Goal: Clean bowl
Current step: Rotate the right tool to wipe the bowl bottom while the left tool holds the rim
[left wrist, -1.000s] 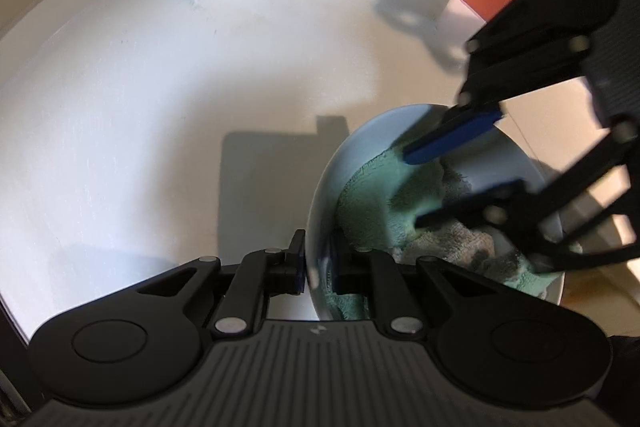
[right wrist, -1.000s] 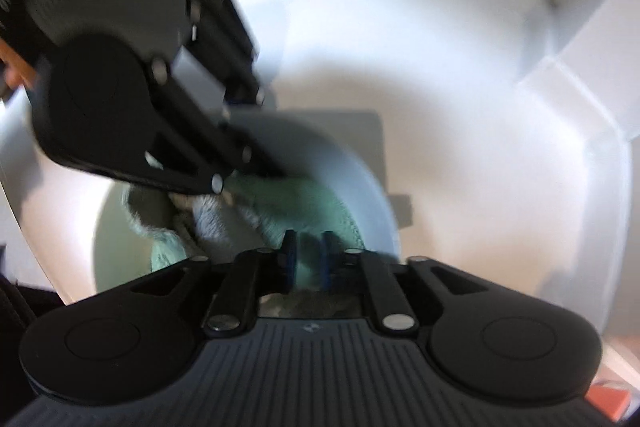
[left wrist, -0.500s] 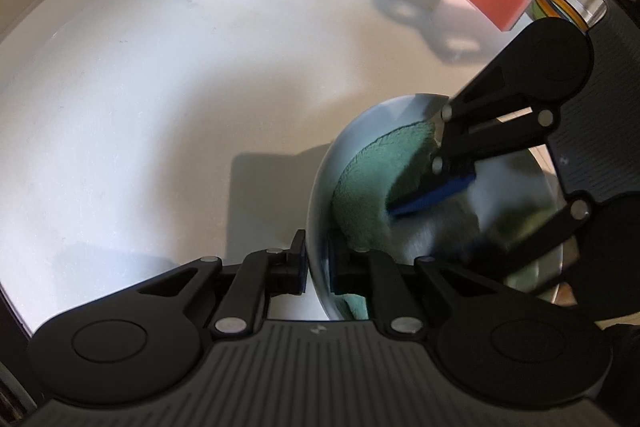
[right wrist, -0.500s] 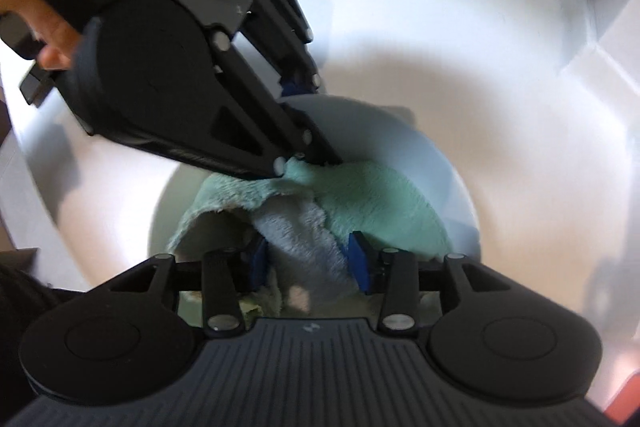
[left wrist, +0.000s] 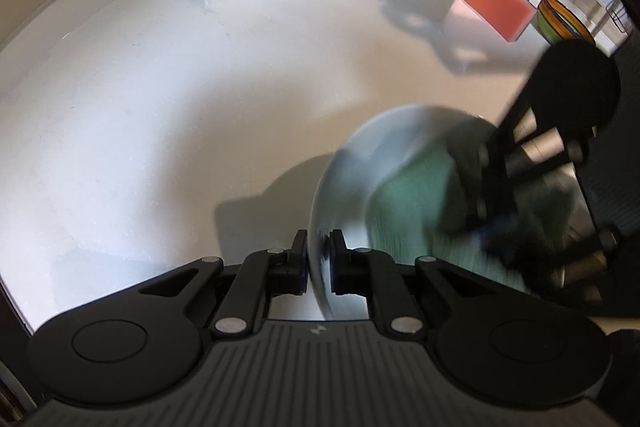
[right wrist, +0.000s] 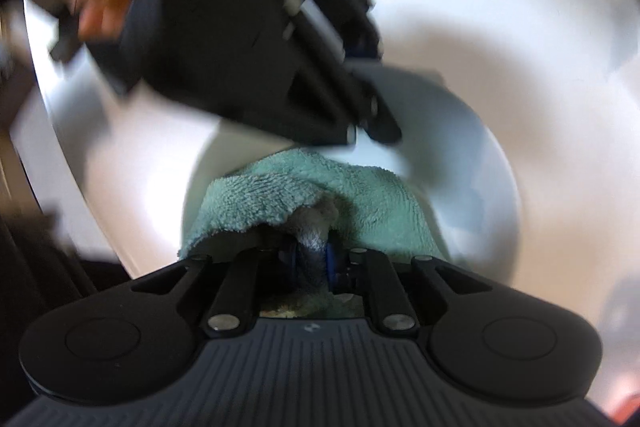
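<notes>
1. Two tongs are at work on one bowl (left wrist: 360,163), and both are pinching something. Your left gripper (left wrist: 319,259) has its fingers closed on the bowl's rim, one finger outside the wall and one inside, directly ahead of its tips.
2. Your right gripper (right wrist: 312,259) is clamped on a bunched fold of the green cloth (right wrist: 304,183), which spreads out just ahead of its tips and lies against the inside of the bowl.
3. The bowl sits tipped on edge over the white counter (left wrist: 160,99), its open side turned toward your right gripper. I judge you are mid-wipe; both views are smeared by motion, so I cannot tell how much of the inside is done.
4. The rim grip looks like the weak point. The wall is thin, smooth and curved, and a hard push from the cloth could twist it out from between the left fingers, dropping the bowl onto the counter.
5. The two tools are crowded close together. In the right view the left gripper's body passes just above the cloth, so a wide sweep could knock one against the other.
6. The cloth is held only by a small fold, and dragging it hard may pull it free.
</notes>
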### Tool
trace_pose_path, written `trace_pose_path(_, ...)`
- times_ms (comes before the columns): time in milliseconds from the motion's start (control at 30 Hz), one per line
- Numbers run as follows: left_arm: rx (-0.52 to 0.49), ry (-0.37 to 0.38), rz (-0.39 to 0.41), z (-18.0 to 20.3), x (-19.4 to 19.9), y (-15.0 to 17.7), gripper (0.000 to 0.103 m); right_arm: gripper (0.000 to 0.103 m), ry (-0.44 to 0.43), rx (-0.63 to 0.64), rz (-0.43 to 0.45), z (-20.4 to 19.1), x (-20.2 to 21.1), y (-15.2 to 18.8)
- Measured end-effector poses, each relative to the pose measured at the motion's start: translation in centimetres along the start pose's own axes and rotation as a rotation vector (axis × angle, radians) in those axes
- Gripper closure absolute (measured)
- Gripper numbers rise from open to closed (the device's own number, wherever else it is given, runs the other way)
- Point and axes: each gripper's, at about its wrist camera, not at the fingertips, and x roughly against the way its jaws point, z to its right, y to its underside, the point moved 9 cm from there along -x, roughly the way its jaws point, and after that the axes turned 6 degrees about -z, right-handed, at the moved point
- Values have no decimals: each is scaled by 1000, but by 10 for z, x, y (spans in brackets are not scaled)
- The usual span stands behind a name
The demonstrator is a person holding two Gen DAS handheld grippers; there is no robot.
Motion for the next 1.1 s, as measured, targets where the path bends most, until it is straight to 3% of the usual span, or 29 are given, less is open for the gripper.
trace_pose_path(67, -11, -19, -7, 0, -3, -1, 92, 94, 125, 26, -23, 12, -6, 8)
trace_pose_path(167, -16, -25, -12, -1, -2, 0, 91, 94, 190, -28, 43, 29, -8, 11)
trace_pose_path(233, -20, -28, -13, 0, -3, -1, 91, 94, 165, -66, 98, 33, -9, 13)
trace_pose_path(300, -21, -30, -14, 1, -3, -1, 91, 93, 82, -143, 174, 39, -8, 13)
trace_pose_path(400, -15, -31, -10, 0, -2, -2, 91, 93, -3, -137, 217, 37, -10, 12)
trace_pose_path(433, -12, -31, -7, 0, -2, -1, 91, 93, -14, -130, 218, 48, 0, 12)
trace_pose_path(600, -12, -10, -6, 2, -5, -2, 92, 94, -130, -4, 147, 27, -5, 34)
trace_pose_path(667, -18, -5, -11, 2, -4, 0, 92, 94, -108, 59, 74, 25, -8, 50)
trace_pose_path(767, -26, 4, -25, 1, 1, 6, 91, 94, 38, 148, -28, 34, -16, 73)
trace_pose_path(867, -33, -3, -31, 2, 0, 7, 91, 94, 183, 137, -31, 57, -22, 85)
trace_pose_path(967, -31, -4, -36, 3, -2, 6, 91, 94, 204, 90, 56, 67, -25, 87)
trace_pose_path(1100, -36, -5, -47, 2, 0, 8, 90, 94, 72, 43, 159, 61, -26, 90)
